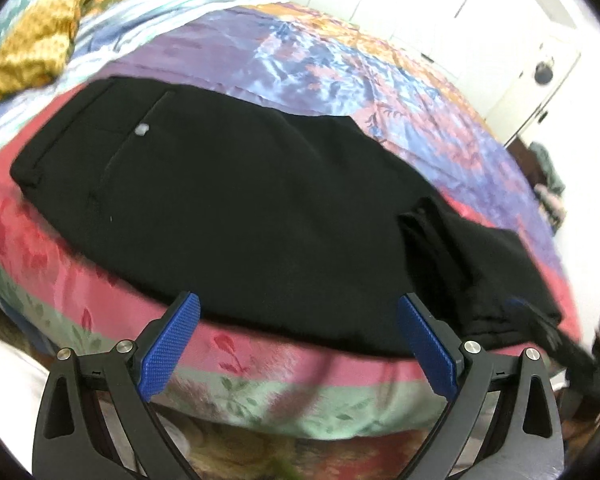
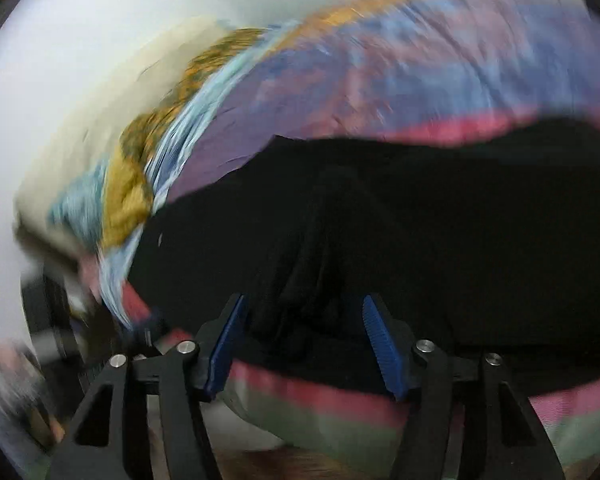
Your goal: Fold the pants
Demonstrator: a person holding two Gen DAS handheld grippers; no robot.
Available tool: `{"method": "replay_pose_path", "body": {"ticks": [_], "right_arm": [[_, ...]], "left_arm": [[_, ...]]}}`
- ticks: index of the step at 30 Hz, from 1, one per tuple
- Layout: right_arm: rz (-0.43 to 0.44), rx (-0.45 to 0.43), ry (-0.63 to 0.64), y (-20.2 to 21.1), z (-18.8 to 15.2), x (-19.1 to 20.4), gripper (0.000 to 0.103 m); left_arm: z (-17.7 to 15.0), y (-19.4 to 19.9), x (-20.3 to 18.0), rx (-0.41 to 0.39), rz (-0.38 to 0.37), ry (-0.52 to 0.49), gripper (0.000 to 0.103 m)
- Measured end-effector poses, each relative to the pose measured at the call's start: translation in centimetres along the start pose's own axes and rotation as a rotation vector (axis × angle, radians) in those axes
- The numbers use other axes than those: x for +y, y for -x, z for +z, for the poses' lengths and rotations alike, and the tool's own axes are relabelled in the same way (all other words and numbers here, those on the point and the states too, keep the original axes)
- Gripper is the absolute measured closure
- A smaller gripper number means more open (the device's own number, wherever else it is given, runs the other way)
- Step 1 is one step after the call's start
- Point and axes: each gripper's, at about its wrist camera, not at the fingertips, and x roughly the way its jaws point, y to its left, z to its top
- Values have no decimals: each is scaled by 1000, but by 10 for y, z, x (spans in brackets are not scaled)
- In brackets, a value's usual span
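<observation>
Black pants (image 1: pixel 228 200) lie folded on multicoloured bedspread (image 1: pixel 340 60). Left gripper (image 1: pixel 298 344) spread wide, empty, above near hem. Right gripper (image 2: pixel 304 344) spread, clamping nothing, over blurred cloth.

No legible text, labels, numbers — none.

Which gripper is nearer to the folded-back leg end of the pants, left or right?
Right. The right gripper is open with that bunched cloth between its pads. The left gripper is open at the near edge of the pants, with the leg end off to its right.
</observation>
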Motion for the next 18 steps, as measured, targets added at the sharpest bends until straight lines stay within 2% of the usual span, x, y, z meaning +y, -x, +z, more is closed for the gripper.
{"method": "replay_pose_path", "body": {"ticks": [1,3,4,5,8,10,13,14,18], "right_arm": [[-46,-49,66,20,-8,1,14],[-135,-146,160,60,-24,-6,6],[-170,-172,182,75,-30,-7,4],[-209,-191,196,87,-39,-14,4],[-278,-202,138,106,-56,-40,4],[-290,-207,52,112,-54,-60,4],[-270,-218,-48,116,-51,-75,4],[-264,-224,-54,116,-49,-76,4],[-239,-229,-36,121,-52,-80,4]], "left_arm": [[1,2,0,5,-29,22,5],[3,10,-8,9,-124,44,6],[4,13,-15,6,-163,34,12],[5,15,-27,8,-208,8,23],[13,8,-67,62,-310,-103,41],[15,-4,-94,94,-304,-187,45],[14,-28,-125,123,-236,-299,55],[12,-36,-131,143,-220,-319,59],[10,-59,-138,190,-143,-345,59]]}}
